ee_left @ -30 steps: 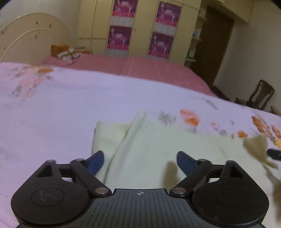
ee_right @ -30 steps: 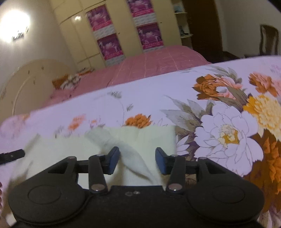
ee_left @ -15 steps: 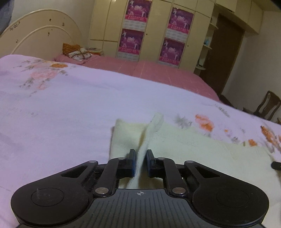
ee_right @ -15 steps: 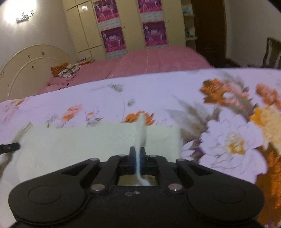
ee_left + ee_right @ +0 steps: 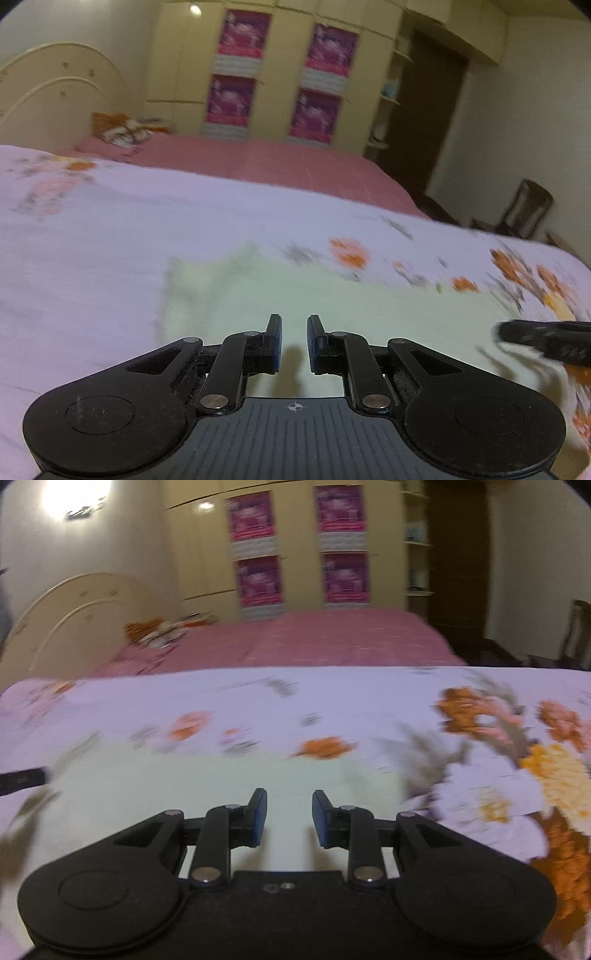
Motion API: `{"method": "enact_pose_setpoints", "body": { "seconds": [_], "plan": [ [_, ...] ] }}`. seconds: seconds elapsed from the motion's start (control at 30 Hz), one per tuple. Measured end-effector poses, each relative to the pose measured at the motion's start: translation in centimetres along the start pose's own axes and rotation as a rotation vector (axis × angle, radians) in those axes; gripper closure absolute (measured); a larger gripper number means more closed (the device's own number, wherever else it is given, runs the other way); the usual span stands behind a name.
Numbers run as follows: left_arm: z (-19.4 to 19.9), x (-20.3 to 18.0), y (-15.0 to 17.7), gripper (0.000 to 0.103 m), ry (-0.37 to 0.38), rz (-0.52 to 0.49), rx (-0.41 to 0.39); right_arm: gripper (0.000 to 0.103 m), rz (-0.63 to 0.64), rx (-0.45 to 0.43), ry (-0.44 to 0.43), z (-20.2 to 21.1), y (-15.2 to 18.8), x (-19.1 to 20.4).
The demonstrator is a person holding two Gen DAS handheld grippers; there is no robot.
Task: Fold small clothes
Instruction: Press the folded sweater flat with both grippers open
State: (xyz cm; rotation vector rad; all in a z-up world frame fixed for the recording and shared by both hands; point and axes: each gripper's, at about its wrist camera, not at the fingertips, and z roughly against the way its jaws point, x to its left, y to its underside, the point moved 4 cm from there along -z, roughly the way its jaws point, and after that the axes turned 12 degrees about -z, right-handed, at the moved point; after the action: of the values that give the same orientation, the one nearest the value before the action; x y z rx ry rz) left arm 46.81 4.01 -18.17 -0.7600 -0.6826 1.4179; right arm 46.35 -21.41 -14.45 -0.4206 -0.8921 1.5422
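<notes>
A pale cream knit garment (image 5: 369,306) lies flat on the floral bedspread (image 5: 92,258), folded into a rough rectangle. My left gripper (image 5: 294,343) hovers over its near edge. Its jaws stand a narrow gap apart, and only flat cloth and a shadow show between them. In the right wrist view the same garment (image 5: 184,786) spreads to the left. My right gripper (image 5: 289,818) is over its near right part, jaws opening, nothing between them. The right gripper's tip (image 5: 546,339) shows at the left view's right edge. The left gripper's tip (image 5: 22,781) shows at the right view's left edge.
The bedspread (image 5: 369,709) with large orange and white flowers stretches to the right. Beyond it lies a pink bed (image 5: 277,166) with a cream headboard (image 5: 55,92). A wardrobe with pink posters (image 5: 277,74), a dark door (image 5: 424,118) and a chair (image 5: 528,206) stand behind.
A second ago both grippers stood open over the garment. Half a second ago each was shut on a raised ridge of cloth. Now both ridges are gone, the cloth lies flat and both views have shifted.
</notes>
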Motion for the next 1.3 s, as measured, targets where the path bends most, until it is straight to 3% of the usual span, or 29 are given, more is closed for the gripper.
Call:
{"method": "enact_pose_setpoints", "body": {
  "seconds": [0.1,0.17,0.27,0.47,0.6,0.8,1.07,1.3],
  "plan": [
    [-1.4,-0.1,0.8,0.09,-0.027,-0.005,0.036,0.077,0.058,0.041,-0.025,-1.2,1.6,2.9],
    [-1.5,1.5,1.6,0.09,-0.04,0.05,0.033,0.076,0.108,0.056,-0.016,-1.8,2.6,3.9],
    [-0.7,2.7,2.3,0.091,-0.051,0.046,0.03,0.075,0.141,0.038,0.035,-2.1,3.3,2.4],
    [1.3,1.9,2.4,0.09,-0.059,0.03,0.043,0.075,0.005,0.024,0.098,-0.5,2.3,-1.4],
    [2.3,-0.2,2.5,0.09,0.004,0.031,0.058,0.072,0.011,0.017,0.034,1.1,3.0,0.8],
    [1.7,-0.4,3.6,0.088,0.001,0.066,0.087,0.07,0.087,0.031,0.021,0.5,4.4,4.5],
    [2.1,0.2,3.7,0.088,-0.02,0.062,0.111,0.067,0.089,0.057,0.09,0.8,5.1,2.4],
    [3.9,-1.1,3.4,0.088,-0.048,0.027,0.135,0.065,0.029,0.061,0.039,3.6,5.6,3.2]
  ]
}}
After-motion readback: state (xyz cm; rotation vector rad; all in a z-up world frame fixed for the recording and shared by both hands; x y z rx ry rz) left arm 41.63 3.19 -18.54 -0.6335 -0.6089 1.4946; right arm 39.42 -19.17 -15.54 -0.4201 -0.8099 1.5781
